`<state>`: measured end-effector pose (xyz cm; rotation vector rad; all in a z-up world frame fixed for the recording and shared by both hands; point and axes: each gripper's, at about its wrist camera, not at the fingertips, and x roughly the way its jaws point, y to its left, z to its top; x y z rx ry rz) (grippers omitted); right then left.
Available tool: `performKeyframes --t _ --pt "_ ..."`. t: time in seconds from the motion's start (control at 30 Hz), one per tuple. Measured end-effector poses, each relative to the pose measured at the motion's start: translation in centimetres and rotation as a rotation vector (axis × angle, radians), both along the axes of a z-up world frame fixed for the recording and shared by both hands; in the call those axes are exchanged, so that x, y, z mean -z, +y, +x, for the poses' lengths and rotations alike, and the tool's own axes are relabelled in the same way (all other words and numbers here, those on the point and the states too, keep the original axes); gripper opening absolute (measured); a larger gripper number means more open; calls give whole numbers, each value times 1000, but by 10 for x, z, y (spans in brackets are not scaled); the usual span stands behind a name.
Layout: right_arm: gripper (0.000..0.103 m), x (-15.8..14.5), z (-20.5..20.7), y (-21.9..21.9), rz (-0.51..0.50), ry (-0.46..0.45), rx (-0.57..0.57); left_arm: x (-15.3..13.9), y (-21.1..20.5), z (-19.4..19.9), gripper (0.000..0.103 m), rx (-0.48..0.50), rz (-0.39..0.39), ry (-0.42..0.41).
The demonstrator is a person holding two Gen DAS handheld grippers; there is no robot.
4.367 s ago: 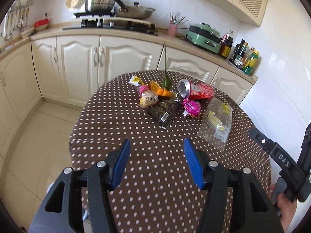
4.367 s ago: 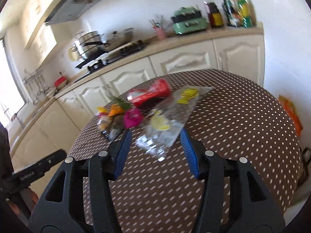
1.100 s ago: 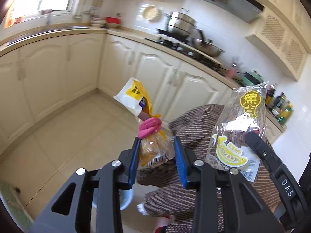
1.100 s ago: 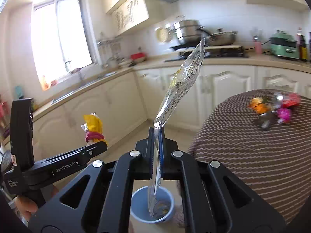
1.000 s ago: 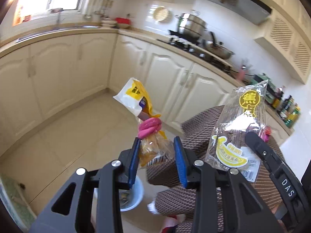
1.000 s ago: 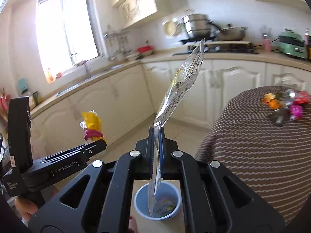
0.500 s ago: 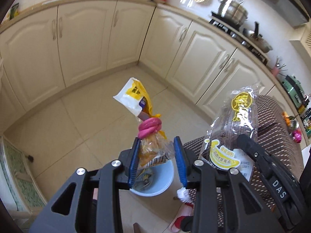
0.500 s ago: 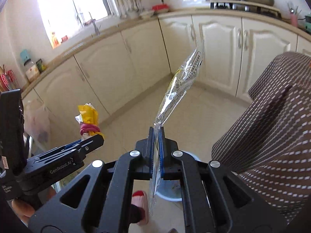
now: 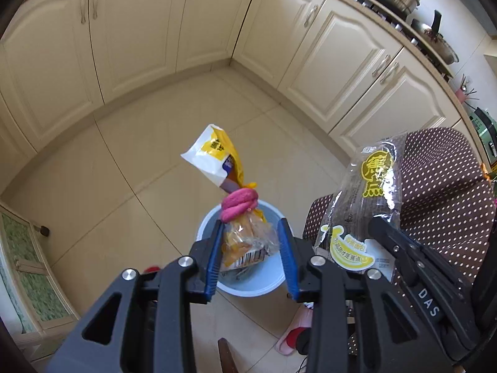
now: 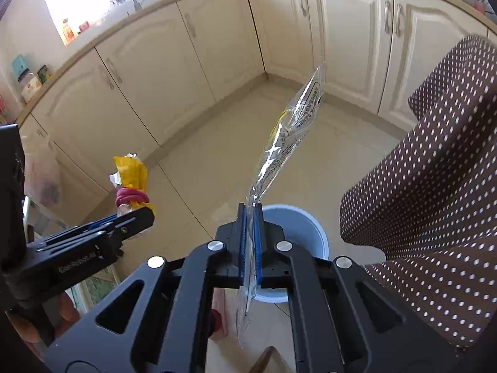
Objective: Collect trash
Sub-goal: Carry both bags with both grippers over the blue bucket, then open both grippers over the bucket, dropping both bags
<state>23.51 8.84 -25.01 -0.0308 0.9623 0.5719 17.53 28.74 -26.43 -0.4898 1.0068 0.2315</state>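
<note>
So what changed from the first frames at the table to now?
Both grippers took trash off the table and carried it down over the blue bin. The left gripper now clamps the pink-tied snack bag; the right gripper pinches the clear banana-bread wrapper. Nothing has been dropped yet. The tablecloth is unchanged.

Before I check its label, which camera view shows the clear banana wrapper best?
The left wrist view: the clear banana wrapper faces that camera flat, so its yellow print and banana picture show. The right wrist view catches it edge-on, a thin strip pinched in the right gripper above the blue bin.
</note>
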Motion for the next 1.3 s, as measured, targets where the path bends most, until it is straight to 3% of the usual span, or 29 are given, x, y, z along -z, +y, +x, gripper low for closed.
performKeyframes --t 0.3,0.6,1.1,1.2,1.3 --pt "5 42 17 -6 -54 64 31 57 0 17 34 23 -40 110" --pt "5 98 33 18 -86 146 16 103 2 35 34 43 -83 197" --pt "6 149 62 15 -56 242 58 144 8 62 34 47 -157 213" --pt "10 152 63 11 -53 244 68 145 8 62 34 49 -166 212" --pt "23 152 63 5 -53 243 78 148 7 61 34 54 -157 212"
